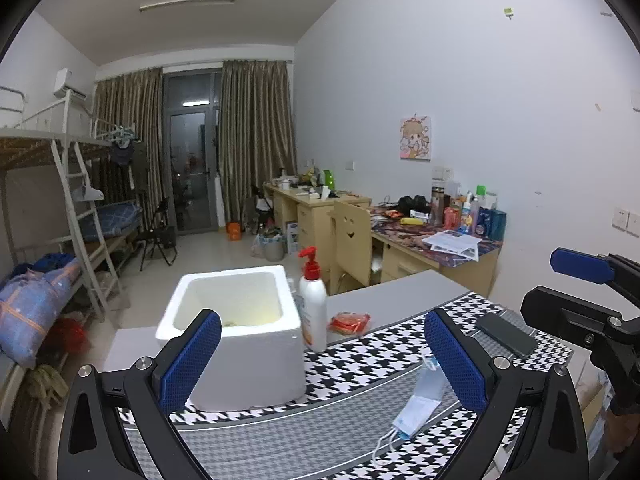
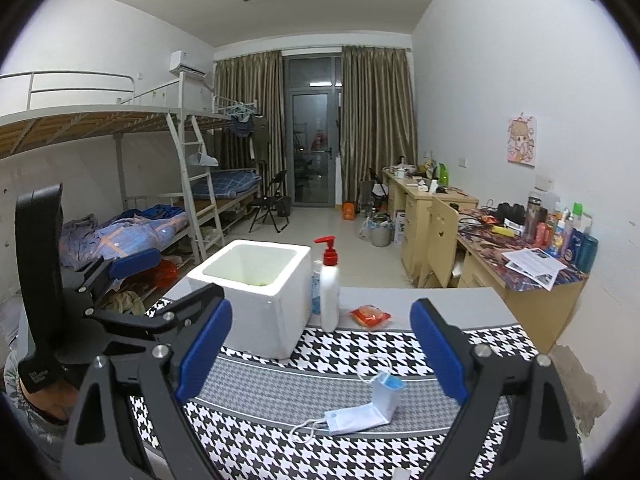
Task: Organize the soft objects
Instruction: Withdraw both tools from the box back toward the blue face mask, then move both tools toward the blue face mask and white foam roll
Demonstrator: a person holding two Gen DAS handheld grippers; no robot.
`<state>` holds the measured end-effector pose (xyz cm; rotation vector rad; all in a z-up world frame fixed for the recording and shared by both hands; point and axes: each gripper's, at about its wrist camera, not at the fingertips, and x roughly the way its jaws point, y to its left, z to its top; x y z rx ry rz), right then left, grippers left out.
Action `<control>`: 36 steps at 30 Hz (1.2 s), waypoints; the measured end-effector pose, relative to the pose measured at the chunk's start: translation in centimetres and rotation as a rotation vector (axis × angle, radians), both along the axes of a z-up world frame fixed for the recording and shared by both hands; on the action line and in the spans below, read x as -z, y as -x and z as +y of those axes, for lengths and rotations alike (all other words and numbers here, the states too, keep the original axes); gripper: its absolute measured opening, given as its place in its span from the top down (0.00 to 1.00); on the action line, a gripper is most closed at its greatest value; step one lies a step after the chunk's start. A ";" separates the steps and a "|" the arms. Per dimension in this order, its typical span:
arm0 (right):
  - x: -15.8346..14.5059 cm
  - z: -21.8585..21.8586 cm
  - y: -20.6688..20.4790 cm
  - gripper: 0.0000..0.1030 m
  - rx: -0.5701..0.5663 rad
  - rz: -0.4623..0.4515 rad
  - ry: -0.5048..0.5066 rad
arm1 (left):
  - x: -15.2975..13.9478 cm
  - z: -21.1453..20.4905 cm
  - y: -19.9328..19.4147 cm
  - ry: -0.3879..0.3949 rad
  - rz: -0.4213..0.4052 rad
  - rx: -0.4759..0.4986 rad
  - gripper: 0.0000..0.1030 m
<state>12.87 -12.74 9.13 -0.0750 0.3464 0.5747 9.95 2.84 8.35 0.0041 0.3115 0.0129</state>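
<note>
A folded pale-blue face mask (image 2: 362, 412) with white ear loops lies on the houndstooth cloth (image 2: 280, 432), one half standing up; in the left wrist view the mask (image 1: 420, 404) lies low right, close to my right blue finger pad (image 1: 456, 364). A white foam box (image 1: 240, 332) (image 2: 260, 292) stands open-topped further back on the left. My left gripper (image 1: 322, 364) is open and holds nothing. My right gripper (image 2: 322, 354) is open too, above the mask, not touching it. The right gripper (image 1: 588, 300) shows at the left view's right edge.
A white pump bottle with a red top (image 2: 329, 284) (image 1: 313, 300) stands right of the box, beside a red-orange packet (image 2: 370, 315). A dark phone (image 1: 506, 334) lies on the cloth. Beyond the table are bunk beds (image 2: 120, 160), desks (image 2: 520, 256) and a chair (image 2: 442, 236).
</note>
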 end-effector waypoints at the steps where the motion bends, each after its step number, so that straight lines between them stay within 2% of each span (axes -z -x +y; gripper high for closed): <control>1: 0.1 -0.2 0.1 0.09 0.007 -0.002 0.000 | 0.1 -0.1 0.0 0.000 0.000 0.004 0.01; 12: 1.2 -1.7 -0.1 0.09 0.064 0.005 0.008 | 1.2 -1.7 -0.3 0.021 0.013 0.065 0.01; 16: 1.5 -2.5 0.1 0.09 0.080 0.005 0.002 | 1.8 -2.4 -0.5 0.004 0.010 0.070 0.01; 23: 2.2 -3.6 0.1 0.09 0.097 0.021 -0.004 | 2.7 -3.3 -1.0 0.017 0.029 0.112 0.01; 36: 3.6 -4.7 -0.1 0.09 0.129 0.050 -0.013 | 4.6 -4.1 -2.3 0.049 0.076 0.133 0.01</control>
